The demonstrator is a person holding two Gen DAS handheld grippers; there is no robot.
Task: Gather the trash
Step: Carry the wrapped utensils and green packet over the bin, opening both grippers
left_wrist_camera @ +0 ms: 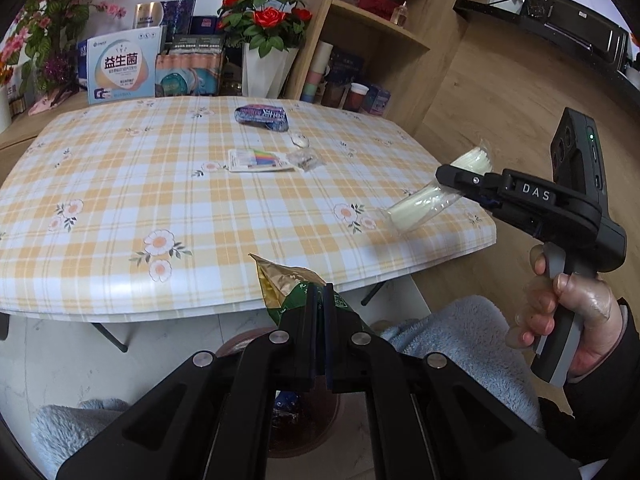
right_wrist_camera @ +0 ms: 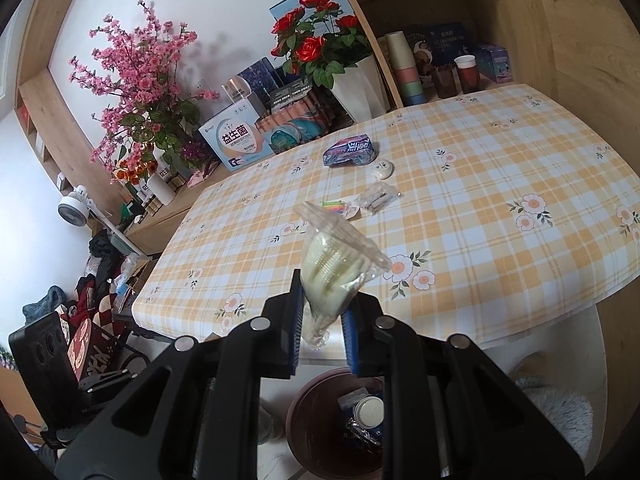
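My left gripper (left_wrist_camera: 319, 294) is shut on a green and gold snack wrapper (left_wrist_camera: 282, 280), held off the table's near edge above a brown trash bin (left_wrist_camera: 304, 420). My right gripper (right_wrist_camera: 320, 296) is shut on a clear bag of pale cable ties (right_wrist_camera: 332, 264); it also shows in the left wrist view (left_wrist_camera: 448, 176) at the table's right edge, with the bag (left_wrist_camera: 428, 196). On the checked tablecloth (left_wrist_camera: 120, 184) lie a blue-purple wrapper (left_wrist_camera: 262, 117), a coloured card packet (left_wrist_camera: 258, 160), a small clear bag (left_wrist_camera: 306, 160) and a round white piece (left_wrist_camera: 300, 141).
The bin (right_wrist_camera: 332, 420) under the table edge holds a white lid and blue trash. Boxes (left_wrist_camera: 122, 66) and red roses (left_wrist_camera: 266, 8) stand behind the table, a wooden shelf (left_wrist_camera: 380, 32) at the right. A fluffy blue-grey cloth (left_wrist_camera: 452, 340) covers the person's lap.
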